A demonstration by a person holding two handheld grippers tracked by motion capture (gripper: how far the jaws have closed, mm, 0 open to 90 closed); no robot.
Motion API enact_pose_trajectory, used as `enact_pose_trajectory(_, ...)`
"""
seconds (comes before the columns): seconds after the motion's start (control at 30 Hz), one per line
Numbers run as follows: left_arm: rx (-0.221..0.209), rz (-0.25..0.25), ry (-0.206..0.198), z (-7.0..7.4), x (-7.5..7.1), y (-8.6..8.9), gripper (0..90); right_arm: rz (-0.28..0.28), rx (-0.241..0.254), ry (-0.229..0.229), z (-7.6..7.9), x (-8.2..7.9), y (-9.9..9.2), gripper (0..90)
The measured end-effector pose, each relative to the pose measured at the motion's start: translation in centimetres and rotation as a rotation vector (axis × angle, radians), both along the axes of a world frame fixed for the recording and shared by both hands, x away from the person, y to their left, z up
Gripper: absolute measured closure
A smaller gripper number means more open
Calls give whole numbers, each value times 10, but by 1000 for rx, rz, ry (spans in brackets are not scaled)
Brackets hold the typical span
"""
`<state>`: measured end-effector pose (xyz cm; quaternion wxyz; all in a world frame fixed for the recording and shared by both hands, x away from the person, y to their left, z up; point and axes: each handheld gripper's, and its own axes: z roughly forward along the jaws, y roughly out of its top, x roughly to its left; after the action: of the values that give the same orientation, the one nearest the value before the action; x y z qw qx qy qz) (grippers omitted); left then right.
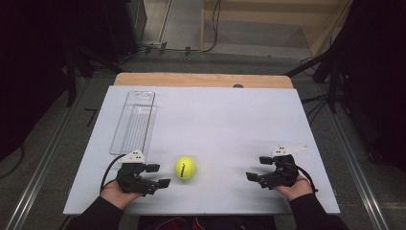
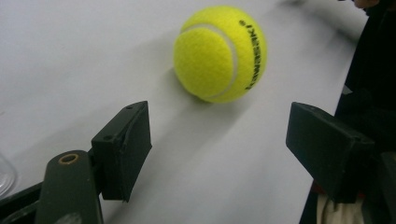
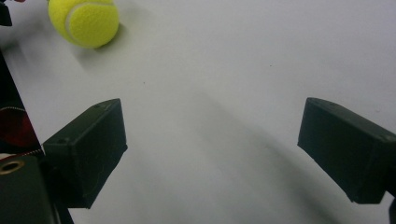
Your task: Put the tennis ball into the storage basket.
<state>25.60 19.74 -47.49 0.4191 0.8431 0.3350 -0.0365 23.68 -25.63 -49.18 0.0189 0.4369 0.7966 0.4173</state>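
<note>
A yellow tennis ball [image 1: 185, 168] rests on the white table top [image 1: 225, 120] near the front edge, between my two grippers. My left gripper [image 1: 158, 175] lies just left of the ball, pointing at it, open with nothing between its fingers. In the left gripper view the ball [image 2: 219, 53] sits a short way beyond the left gripper [image 2: 219, 135], apart from both pads. My right gripper [image 1: 258, 167] rests farther off to the ball's right, open and empty. In the right gripper view the ball [image 3: 84, 21] lies far ahead at the upper left of the right gripper [image 3: 210, 126].
A clear plastic tray [image 1: 134, 122] lies lengthwise at the table's back left, just behind the left gripper. A wooden strip [image 1: 201, 79] runs along the far edge. Dark stands and cables surround the table on the floor.
</note>
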Motion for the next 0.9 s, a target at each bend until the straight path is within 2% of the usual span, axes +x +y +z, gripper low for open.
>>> enact_pose_trajectory(0.37,-1,-16,-19,18,3,-17,225,2,-1,-4,0,0,0,61)
enact_pose_trajectory(0.63,20,-12,-22,27,9,-24,224,4,4,-3,0,0,0,61)
enact_pose_trajectory(0.73,25,-8,-27,32,13,-27,198,5,7,0,0,0,1,61)
enact_pose_trajectory(0.77,25,-5,-26,34,15,-29,140,6,7,-2,0,0,0,61)
enact_pose_trajectory(0.8,24,-5,-23,35,17,-30,140,6,8,-4,0,0,1,61)
enact_pose_trajectory(0.83,14,-11,-18,36,20,-32,0,7,5,-5,0,0,1,61)
enact_pose_trajectory(0.9,18,-4,-17,37,23,-36,0,6,3,-5,0,0,1,61)
